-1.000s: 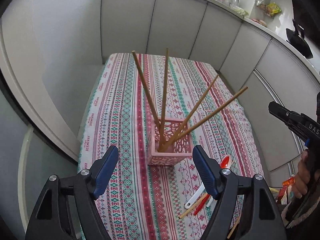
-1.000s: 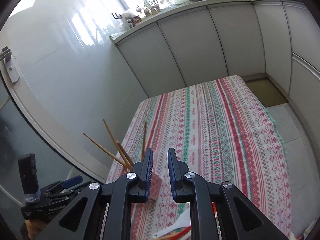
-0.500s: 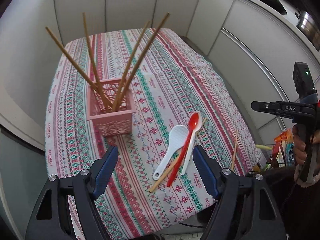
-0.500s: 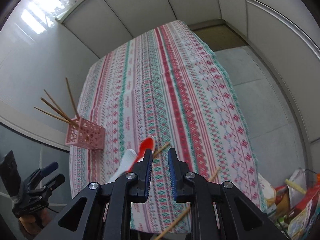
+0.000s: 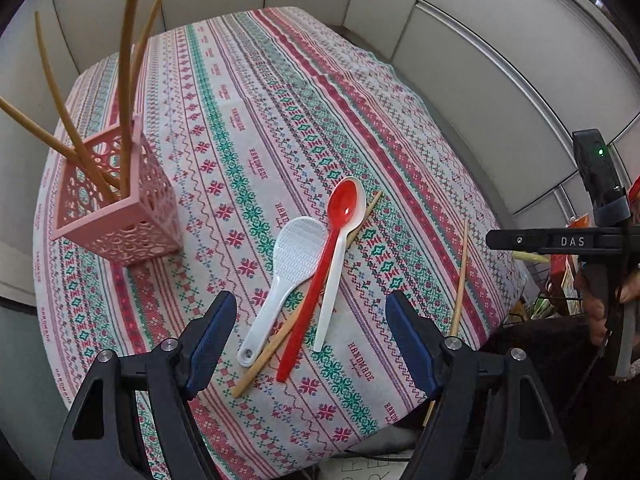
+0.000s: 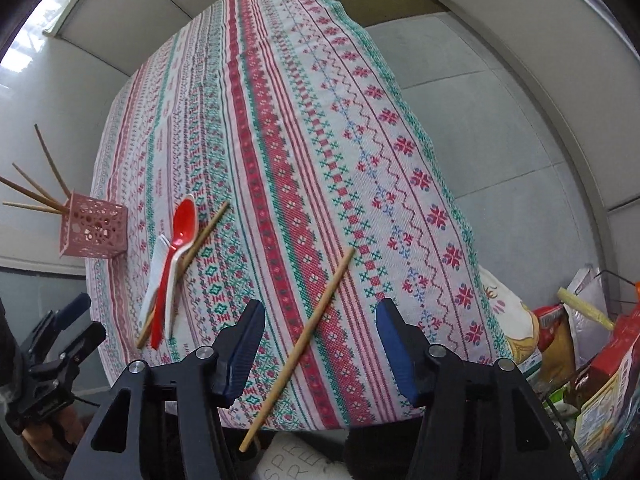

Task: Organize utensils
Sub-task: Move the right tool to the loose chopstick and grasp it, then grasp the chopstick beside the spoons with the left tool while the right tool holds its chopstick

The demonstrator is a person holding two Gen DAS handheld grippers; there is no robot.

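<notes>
Guessing the lone chopstick (image 6: 317,322) is light, stiff and roll-prone, so pinch mid-shaft; right gripper (image 6: 320,344) jaws just spread around it, left gripper (image 5: 312,344) gapes empty.

Hidden and cut-off items

Chopsticks in holder (image 5: 128,92): tips cut by the left wrist view's top edge. Chopstick under spoons (image 5: 280,336): middle covered. Lone chopstick (image 6: 304,340): lower end overhangs worktop's near edge. Packets (image 6: 592,360) beyond right edge: labels unreadable.

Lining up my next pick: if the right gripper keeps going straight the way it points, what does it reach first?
Most likely the lone chopstick on the tablecloth, which lies between the open jaws of the right gripper; nothing seems to block the way, though depth is unclear.
</notes>
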